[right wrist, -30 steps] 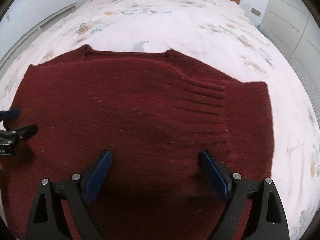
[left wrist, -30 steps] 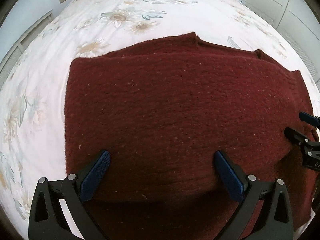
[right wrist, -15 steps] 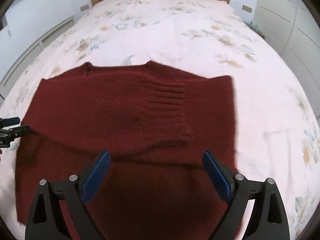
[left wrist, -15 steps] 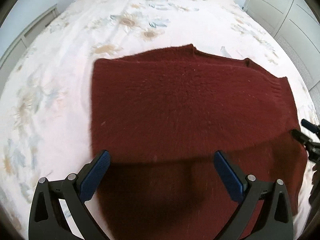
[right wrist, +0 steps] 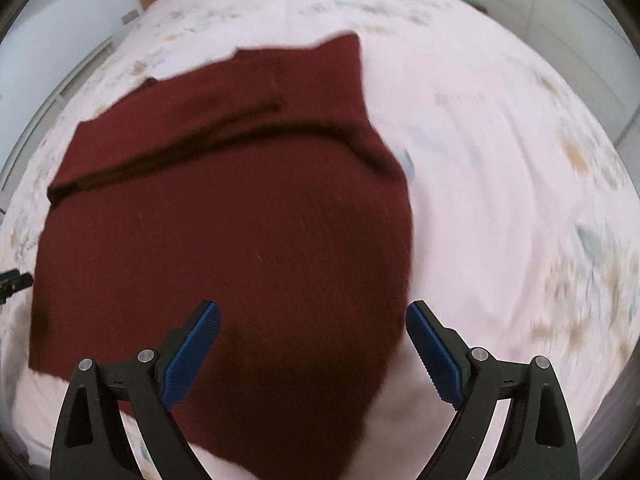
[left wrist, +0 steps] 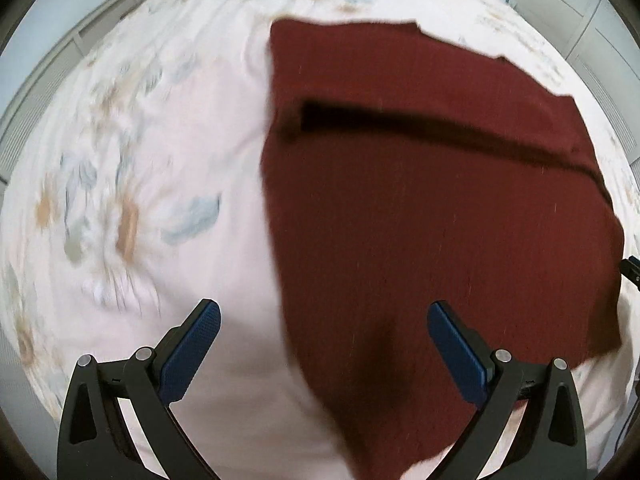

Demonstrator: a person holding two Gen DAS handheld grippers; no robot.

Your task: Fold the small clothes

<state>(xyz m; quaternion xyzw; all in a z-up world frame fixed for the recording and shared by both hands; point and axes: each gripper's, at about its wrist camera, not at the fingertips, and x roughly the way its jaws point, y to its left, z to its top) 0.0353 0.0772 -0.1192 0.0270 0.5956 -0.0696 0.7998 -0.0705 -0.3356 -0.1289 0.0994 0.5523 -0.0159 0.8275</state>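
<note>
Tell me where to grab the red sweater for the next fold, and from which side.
Probably the near corners of the sweater: left gripper on the near-left corner, right gripper on the near-right, each coming low from the near edge. The far part already lies folded flat on the bed; the near hem hangs loose and reachable.

Both views are pretty smeared, so the flower print on the bedspread [left wrist: 132, 184] is just blurry streaks. The sweater [left wrist: 440, 220] runs off the bottom edge in both views, near hem hidden. At its far side the right gripper [left wrist: 632, 268] is only a cut-off sliver.
</note>
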